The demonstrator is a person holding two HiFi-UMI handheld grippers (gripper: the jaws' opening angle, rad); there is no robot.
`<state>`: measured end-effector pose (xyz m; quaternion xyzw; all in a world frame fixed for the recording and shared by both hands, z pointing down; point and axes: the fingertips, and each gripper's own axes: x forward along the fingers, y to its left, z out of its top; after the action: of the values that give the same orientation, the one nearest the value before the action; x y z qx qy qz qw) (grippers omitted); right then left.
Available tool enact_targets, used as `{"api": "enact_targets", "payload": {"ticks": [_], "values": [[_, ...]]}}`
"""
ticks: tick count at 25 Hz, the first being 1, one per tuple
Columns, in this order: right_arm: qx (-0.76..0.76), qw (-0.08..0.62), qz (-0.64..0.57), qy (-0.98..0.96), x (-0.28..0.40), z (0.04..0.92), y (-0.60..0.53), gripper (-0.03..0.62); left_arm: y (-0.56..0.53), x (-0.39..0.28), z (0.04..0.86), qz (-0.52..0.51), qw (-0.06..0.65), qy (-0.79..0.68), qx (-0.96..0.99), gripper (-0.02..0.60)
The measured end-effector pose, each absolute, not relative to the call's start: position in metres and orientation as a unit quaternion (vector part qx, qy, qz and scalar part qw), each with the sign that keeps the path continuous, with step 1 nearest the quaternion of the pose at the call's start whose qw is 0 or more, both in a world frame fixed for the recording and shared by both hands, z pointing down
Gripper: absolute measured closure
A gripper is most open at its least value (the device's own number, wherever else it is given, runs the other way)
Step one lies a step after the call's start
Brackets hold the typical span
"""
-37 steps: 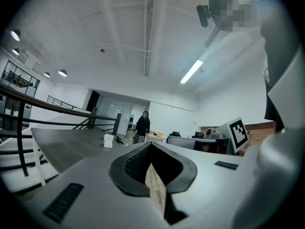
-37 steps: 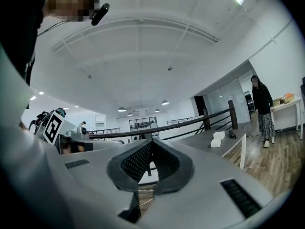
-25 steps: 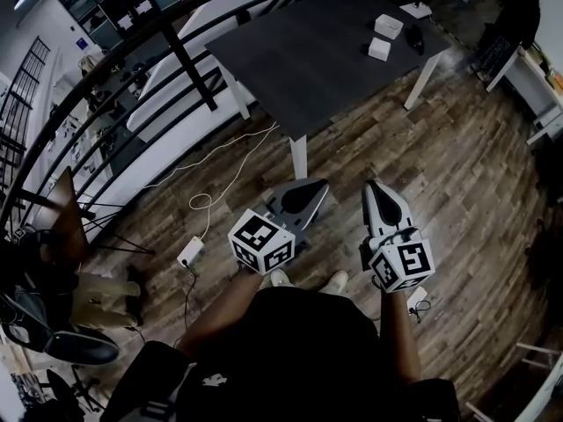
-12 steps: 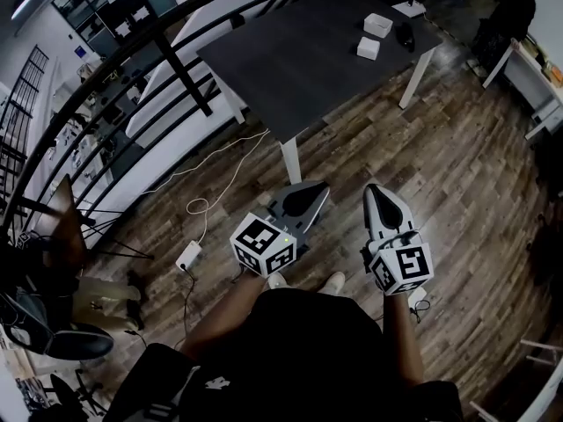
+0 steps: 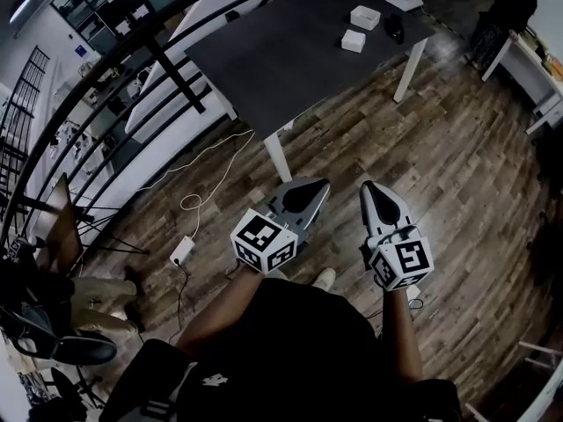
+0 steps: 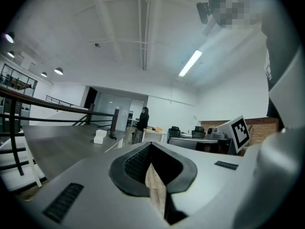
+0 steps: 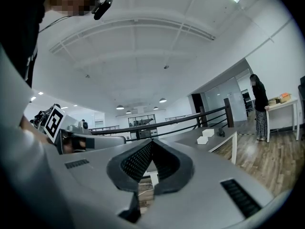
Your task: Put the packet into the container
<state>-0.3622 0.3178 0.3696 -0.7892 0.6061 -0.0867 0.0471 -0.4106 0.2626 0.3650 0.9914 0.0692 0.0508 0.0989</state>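
Grey worktop, upper centre, is carrying two white boxes, likely packet and container. Left tongs and right tongs, lower centre, are hanging fully closed, empty, well apart from them. Risk: reaching in closed, the tongs could be knocking a box aside.

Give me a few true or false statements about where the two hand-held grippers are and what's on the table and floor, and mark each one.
1. The left hand-held gripper and the right hand-held gripper are both shut, with nothing held. True.
2. Two white boxes sit on the dark table. True.
3. The left hand-held gripper rests on the table. False: it is held above the wooden floor, short of the table.
4. The white cable lies on the person's right. False: it lies on the floor to the left.
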Motion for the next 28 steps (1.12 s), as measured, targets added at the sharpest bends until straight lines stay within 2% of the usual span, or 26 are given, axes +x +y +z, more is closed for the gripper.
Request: {"api": "enact_targets", "payload": {"ticks": [14, 21, 28], "values": [[-0.774, 0.054, -0.102, 0.623, -0.317, 0.389, 0.301, 0.591, 0.257, -0.370, 0.377, 0.094, 0.008, 0.063, 0.994, 0.577], [-0.774, 0.058, -0.106, 0.621, -0.273, 0.386, 0.271, 0.591, 0.235, -0.319, 0.377, 0.091, -0.007, 0.093, 0.991, 0.577], [-0.774, 0.042, -0.105, 0.623, -0.230, 0.376, 0.212, 0.591, 0.174, -0.274, 0.369, 0.079, 0.007, 0.092, 0.993, 0.577]]}}
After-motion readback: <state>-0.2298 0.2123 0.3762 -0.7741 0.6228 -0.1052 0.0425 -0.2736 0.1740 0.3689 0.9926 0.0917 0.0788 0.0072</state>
